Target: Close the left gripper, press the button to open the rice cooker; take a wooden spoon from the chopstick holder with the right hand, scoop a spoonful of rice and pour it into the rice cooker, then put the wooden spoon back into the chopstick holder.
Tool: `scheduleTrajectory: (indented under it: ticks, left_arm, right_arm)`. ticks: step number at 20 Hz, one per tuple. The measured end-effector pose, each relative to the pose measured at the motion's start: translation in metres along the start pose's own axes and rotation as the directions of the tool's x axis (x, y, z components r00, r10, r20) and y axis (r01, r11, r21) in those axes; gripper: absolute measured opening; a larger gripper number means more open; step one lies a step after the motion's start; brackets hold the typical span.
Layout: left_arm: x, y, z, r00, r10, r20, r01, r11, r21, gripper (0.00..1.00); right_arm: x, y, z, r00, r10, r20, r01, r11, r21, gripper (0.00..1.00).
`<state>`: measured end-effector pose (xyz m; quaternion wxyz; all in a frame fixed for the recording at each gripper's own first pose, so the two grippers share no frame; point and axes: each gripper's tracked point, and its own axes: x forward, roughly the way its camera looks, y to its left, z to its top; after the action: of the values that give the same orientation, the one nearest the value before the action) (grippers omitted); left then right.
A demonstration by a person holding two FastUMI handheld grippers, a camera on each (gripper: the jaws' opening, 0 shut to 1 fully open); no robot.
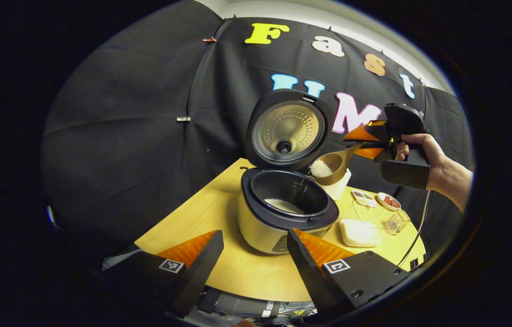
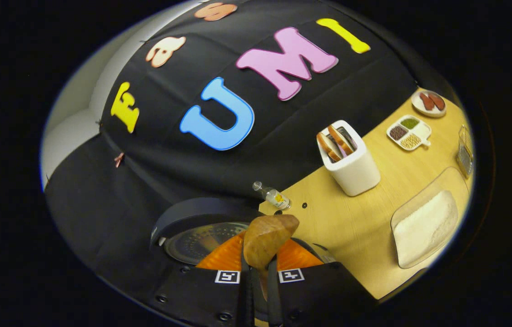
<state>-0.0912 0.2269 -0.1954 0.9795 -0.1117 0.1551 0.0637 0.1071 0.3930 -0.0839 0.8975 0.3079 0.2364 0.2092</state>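
The rice cooker (image 1: 278, 227) stands open on the wooden table, lid (image 1: 286, 131) upright, with some white rice in its inner pot (image 1: 284, 205). The wooden spoon (image 1: 330, 167) hangs tilted above the pot's right rim with rice in its bowl. My right gripper (image 1: 356, 144), held by a hand (image 1: 437, 168), is shut on the spoon's handle. In the right gripper view the spoon (image 2: 267, 243) sticks out between the fingers of that gripper (image 2: 259, 268), above the cooker's lid (image 2: 201, 240). My left gripper (image 1: 254, 236) is open, empty, in front of the cooker.
A clear tray of rice (image 2: 426, 225) lies right of the cooker. A white toaster (image 2: 349, 159) with bread, a small bottle (image 2: 274, 196), a sectioned dish (image 2: 408, 131), a small plate (image 2: 428, 102) and a wire mesh holder (image 2: 464, 154) stand farther along the table (image 2: 355, 227).
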Motion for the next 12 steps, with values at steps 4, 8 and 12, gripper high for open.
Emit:
scheduleTrajectory:
  ticks: [4,8,12]
  left_arm:
    - [-0.002,0.006,-0.005,1.0,0.014,-0.007,-0.014,1.0,0.009,0.96]
    - [-0.001,0.008,-0.002,1.0,0.01,-0.006,-0.01,1.0,0.025,0.96]
    - [-0.003,0.01,0.002,1.0,0.014,0.004,-0.014,0.998,0.055,0.96]
  right_arm:
    - [0.01,0.03,-0.016,0.998,0.065,0.004,-0.062,0.965,-0.255,0.16]
    - [0.02,0.042,-0.03,0.992,0.123,-0.036,-0.127,0.905,-0.406,0.16]
    - [0.023,0.051,-0.041,0.984,0.169,-0.06,-0.172,0.796,-0.58,0.16]
